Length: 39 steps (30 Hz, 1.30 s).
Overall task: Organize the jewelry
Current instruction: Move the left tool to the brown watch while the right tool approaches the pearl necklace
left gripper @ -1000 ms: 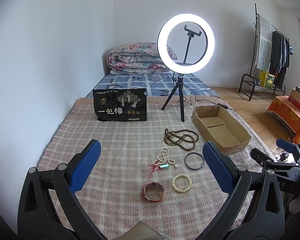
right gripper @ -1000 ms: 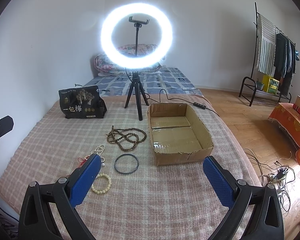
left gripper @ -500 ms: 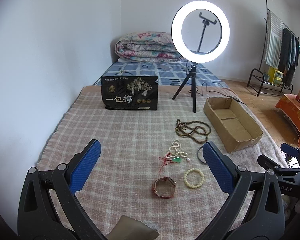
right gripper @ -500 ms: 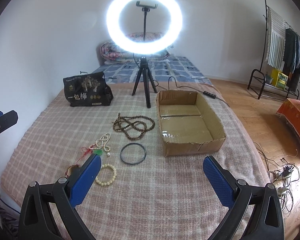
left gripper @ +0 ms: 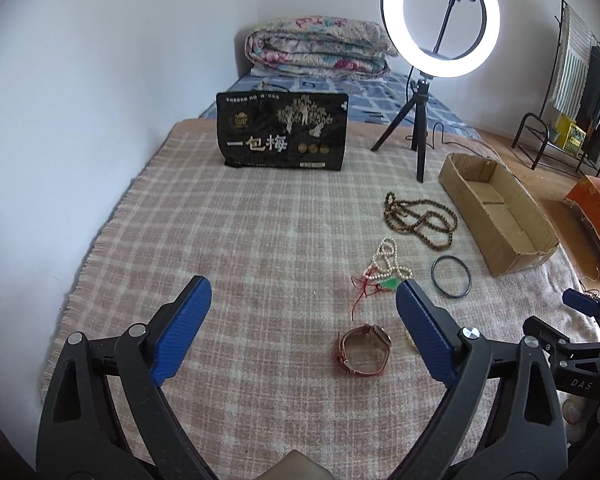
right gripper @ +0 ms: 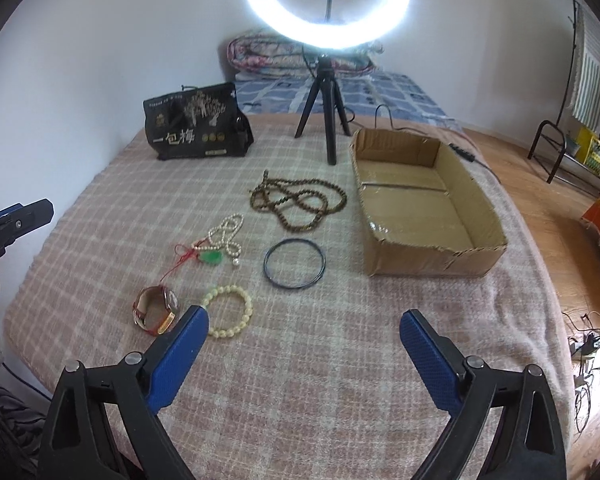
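Both handheld grippers have dipped toward the checked blanket (right gripper: 320, 360) and its scattered jewelry, their jaws just starting to ease inward with nothing between them; the left gripper (left gripper: 302, 322) and right gripper (right gripper: 304, 340) remain spread wide and empty, suggesting the sorting has not begun. The cardboard box (right gripper: 424, 204) sits empty, and every piece lies just to its left: one brown bead necklace (right gripper: 298, 200) nearest its far end, one dark bangle (right gripper: 294, 263) just beside its near corner, then one pearl strand (right gripper: 225, 236) with one green pendant on red cord (right gripper: 210, 257), one cream bead bracelet (right gripper: 230, 316) and one wristwatch (right gripper: 155, 310) farthest out. One ring light (left gripper: 440, 18) stands just beyond the box.
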{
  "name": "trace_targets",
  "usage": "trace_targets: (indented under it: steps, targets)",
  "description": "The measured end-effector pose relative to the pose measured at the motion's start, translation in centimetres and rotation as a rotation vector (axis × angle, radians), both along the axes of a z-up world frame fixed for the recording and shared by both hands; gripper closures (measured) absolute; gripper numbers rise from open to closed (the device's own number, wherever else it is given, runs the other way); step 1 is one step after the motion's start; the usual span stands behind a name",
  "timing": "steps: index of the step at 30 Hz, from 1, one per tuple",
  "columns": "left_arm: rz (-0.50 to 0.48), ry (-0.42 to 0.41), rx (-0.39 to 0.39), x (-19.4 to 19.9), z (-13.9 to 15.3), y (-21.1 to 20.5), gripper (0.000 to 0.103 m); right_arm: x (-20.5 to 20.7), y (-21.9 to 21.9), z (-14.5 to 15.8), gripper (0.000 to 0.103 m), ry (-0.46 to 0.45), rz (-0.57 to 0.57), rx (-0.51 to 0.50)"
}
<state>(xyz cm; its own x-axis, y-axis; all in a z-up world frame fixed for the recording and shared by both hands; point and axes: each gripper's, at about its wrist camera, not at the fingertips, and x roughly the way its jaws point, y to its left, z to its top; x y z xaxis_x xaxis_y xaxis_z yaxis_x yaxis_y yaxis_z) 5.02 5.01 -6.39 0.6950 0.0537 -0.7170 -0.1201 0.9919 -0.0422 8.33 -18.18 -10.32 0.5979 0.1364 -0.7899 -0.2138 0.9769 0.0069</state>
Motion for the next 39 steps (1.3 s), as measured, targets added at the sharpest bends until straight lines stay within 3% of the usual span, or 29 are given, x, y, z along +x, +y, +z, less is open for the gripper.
trace_targets:
  steps: [10, 13, 15, 25, 30, 35, 39]
  targets:
    - [0.001, 0.086, -0.013, 1.1, -2.4, 0.3, 0.012, 2.0, 2.3, -2.0, 0.008, 0.055, 0.078, -0.026]
    - [-0.007, 0.114, -0.013, 1.4, -3.2, 0.0, 0.012, 3.0, 2.6, -2.6, 0.01, 0.085, 0.086, 0.003]
    - [-0.01, 0.131, -0.017, 1.6, -3.7, 0.0, 0.012, 3.8, 2.8, -2.9, 0.022, 0.11, 0.094, 0.027]
    - [-0.002, 0.23, -0.065, 2.6, -6.5, 0.2, 0.012, 8.6, 4.4, -4.3, 0.023, 0.17, 0.117, 0.072]
    - [0.002, 0.279, -0.104, 3.2, -7.8, 0.4, 0.012, 11.6, 4.9, -5.4, 0.03, 0.237, 0.109, 0.146]
    - [-0.013, 0.31, -0.129, 3.8, -8.8, -0.1, 0.023, 14.3, 5.9, -6.6, 0.038, 0.289, 0.103, 0.176]
    - [-0.016, 0.351, -0.177, 4.4, -9.7, 0.0, 0.037, 16.2, 6.7, -7.2, 0.045, 0.327, 0.096, 0.19]
